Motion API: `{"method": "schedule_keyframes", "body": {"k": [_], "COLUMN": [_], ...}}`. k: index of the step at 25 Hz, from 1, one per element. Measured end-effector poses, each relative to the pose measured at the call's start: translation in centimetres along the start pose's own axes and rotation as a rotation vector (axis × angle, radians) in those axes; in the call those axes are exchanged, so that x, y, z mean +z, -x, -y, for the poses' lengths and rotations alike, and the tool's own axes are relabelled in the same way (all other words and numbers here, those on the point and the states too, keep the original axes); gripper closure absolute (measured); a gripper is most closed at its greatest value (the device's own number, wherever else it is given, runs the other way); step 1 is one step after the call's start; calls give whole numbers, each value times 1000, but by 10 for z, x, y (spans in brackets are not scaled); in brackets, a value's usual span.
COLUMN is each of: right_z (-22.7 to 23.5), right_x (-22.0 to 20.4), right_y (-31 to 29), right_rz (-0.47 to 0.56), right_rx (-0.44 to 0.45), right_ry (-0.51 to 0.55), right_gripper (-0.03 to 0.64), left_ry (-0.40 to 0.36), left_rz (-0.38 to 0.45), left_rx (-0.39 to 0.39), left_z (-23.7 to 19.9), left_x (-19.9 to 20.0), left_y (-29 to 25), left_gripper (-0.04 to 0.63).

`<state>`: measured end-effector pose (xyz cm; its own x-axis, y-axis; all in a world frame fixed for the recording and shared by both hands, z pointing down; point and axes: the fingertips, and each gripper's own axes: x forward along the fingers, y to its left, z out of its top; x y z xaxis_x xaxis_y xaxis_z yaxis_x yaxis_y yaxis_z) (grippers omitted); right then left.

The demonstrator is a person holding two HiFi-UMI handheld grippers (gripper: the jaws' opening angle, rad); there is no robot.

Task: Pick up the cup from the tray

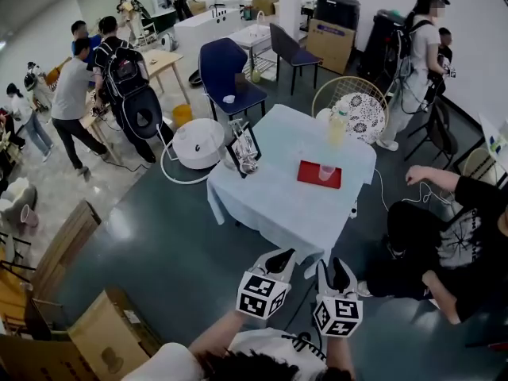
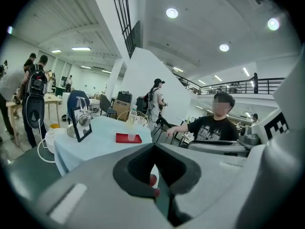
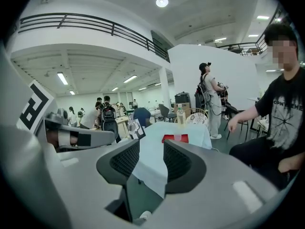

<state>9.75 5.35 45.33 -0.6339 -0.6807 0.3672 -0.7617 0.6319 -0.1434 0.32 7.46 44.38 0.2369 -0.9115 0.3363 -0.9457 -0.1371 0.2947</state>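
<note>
**Left tool** [image 2: 153,146]: grey two-jaw tool with a square-marker cube. It is held short of the near edge of the table. The dark jaw tips meet and nothing is gripped between them.

**Picture frame** [image 1: 244,148]: black and upright, at the table's left edge.

**Table** [image 1: 270,201]: square, covered with a pale blue cloth that hangs over its sides. It stands on a dark teal floor.

**Tray** [image 1: 309,173]: flat red rectangle lying right of the table's centre.

**Cup** [image 1: 326,172]: small, translucent pinkish plastic. It stands upright on the right half of the tray, well apart from both tools.

**Bottle** [image 1: 337,129]: clear plastic holding a yellowish liquid. It stands upright near the table's far right corner, beyond the tray.

**Right tool** [image 3: 151,152]: grey two-jaw tool with a square-marker cube, just beside the left tool and also short of the table's near edge. The ribbed dark jaws stand partly apart with nothing between them, and the table shows through the gap.

**Seated person** [image 1: 460,236]: black printed T-shirt, sitting to the right of the table with one hand stretched toward it.
</note>
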Motion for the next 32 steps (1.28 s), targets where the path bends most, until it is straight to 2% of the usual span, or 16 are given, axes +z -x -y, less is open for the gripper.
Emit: {"method": "schedule_keyframes", "body": {"k": [7,12,17,23,27,32], "right_z": [11,20,24,30,31,34], "right_x": [43,49,58,74,79,84], "right_y": [-61,-90,-110,-130,-145,-166], "right_rz": [36,17,17,46,44,23], "right_rx": [-31,-82,-120,-159,-159,-134], "right_ry": [-14,-51,-52,-66,-42,-1], "right_gripper": [439,433,401,379,359,307], "left_ry": [-29,-38,-6,-60,-71,-39], "left_rz": [-2,-21,-22,-46,-19,-18], "left_rx": [-8,-35,-51,-103,-103,-110], "left_z": [-52,-76,-98,-108,-115,-123], "left_x": [40,55,73,86,99,111], "left_y": [-42,-62,-83,-105,-111,-126], "left_gripper": [594,594,594,594,594,594]}}
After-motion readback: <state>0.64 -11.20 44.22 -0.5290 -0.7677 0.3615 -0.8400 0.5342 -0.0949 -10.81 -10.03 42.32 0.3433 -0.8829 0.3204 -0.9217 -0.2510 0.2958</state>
